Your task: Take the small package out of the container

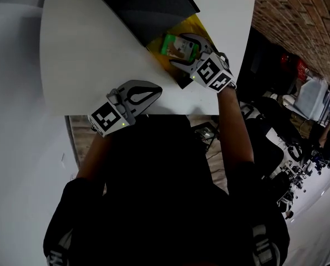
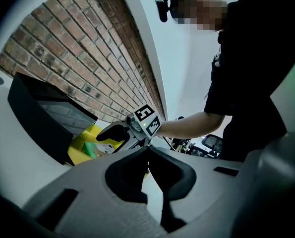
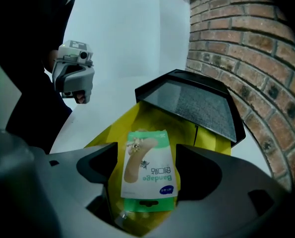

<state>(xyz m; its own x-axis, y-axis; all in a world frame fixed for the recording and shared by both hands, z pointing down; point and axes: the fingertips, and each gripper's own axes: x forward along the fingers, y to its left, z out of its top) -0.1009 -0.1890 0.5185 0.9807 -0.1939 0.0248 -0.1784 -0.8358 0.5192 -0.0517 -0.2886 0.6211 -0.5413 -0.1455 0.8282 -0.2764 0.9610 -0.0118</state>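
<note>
A small green and white bandage package (image 3: 149,167) lies flat in the yellow container (image 3: 137,118), seen also in the head view as the package (image 1: 179,45) in the yellow container (image 1: 201,26). My right gripper (image 3: 147,152) tilts down over it, jaws wide open, one on each side of the package with a gap on both sides. In the head view the right gripper (image 1: 177,51) hangs at the table's right part. My left gripper (image 1: 157,88) rests level near the table's front edge, shut and empty, its tips (image 2: 148,148) meeting.
A black open box or lid (image 1: 148,4) leans over the far side of the yellow container on the white table (image 1: 87,49). A brick wall (image 3: 246,43) runs along the right. The table's front edge lies just behind both grippers.
</note>
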